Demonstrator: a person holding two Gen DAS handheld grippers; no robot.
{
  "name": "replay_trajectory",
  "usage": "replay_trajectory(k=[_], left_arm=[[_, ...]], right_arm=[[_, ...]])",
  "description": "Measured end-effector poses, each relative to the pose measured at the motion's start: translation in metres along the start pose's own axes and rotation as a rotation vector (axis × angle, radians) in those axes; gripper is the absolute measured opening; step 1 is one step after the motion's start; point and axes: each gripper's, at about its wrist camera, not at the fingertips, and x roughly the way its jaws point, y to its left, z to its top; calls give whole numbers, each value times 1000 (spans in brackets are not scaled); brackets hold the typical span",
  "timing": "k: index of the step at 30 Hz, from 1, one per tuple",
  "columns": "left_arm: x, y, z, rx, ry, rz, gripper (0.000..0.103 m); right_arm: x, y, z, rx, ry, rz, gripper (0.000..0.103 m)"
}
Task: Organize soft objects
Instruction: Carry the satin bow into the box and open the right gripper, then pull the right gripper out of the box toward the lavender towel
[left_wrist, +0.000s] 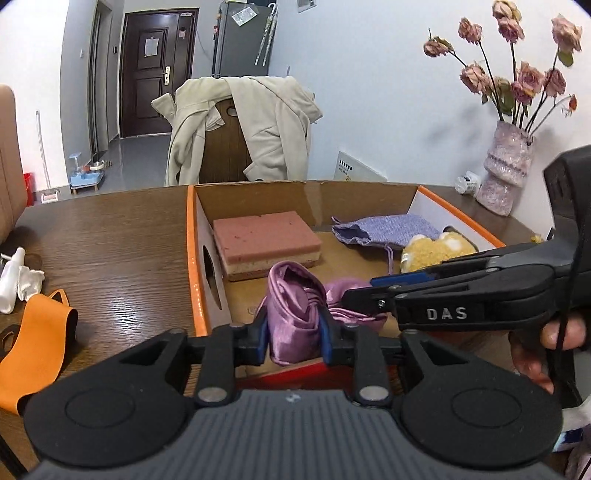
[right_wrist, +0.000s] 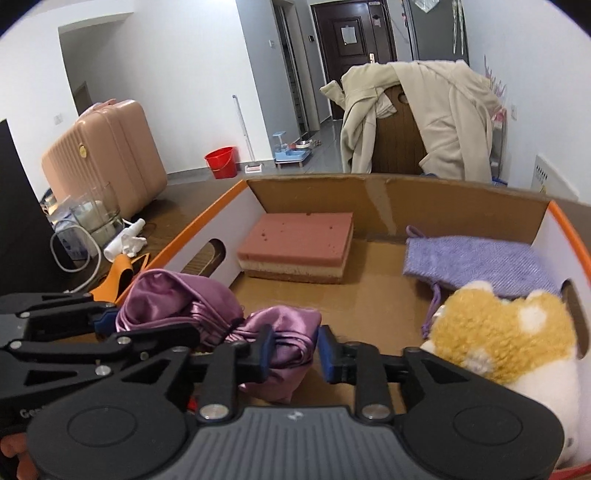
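Note:
A shiny purple satin cloth (left_wrist: 291, 314) hangs over the near edge of the orange-rimmed cardboard box (left_wrist: 190, 236). My left gripper (left_wrist: 293, 332) is shut on one bunched end of it. My right gripper (right_wrist: 295, 350) has its pads around the cloth's other end (right_wrist: 284, 332), which touches the left pad only, with a gap at the right pad. In the left wrist view the right gripper (left_wrist: 351, 295) reaches in from the right. Inside the box lie a pink sponge block (left_wrist: 266, 240), a lilac drawstring pouch (left_wrist: 384, 229) and a yellow-and-white plush toy (right_wrist: 506, 339).
An orange silicone piece (left_wrist: 33, 350) and a white bottle (left_wrist: 11, 280) lie on the wooden table left of the box. A vase of dried roses (left_wrist: 506, 173) stands at the back right. A chair with a beige coat (left_wrist: 240, 129) is behind the box. A pink suitcase (right_wrist: 103, 155) stands at the left.

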Motion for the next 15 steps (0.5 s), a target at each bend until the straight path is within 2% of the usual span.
replay_trajectory(k=[1,2,3,10,15], left_arm=[[-3,2,2,-19,1,-12,52],[-9,3,5,-33,-6,-8,61],[-18,2,9,-44,-30,16,65],[-96,-8,33,-38,-162,58,67],[-168,-30,23,-15,-287,40,74]], right_arm=[[-6,2,2,-9,-8,-8,41],[-14,4,4,-17,-22,-4,48],[-22,4,7,-19,-36,4,50],[-119,11,20,-55,-206,-14,59],[-203,28,2,-123,-328,-31,68]])
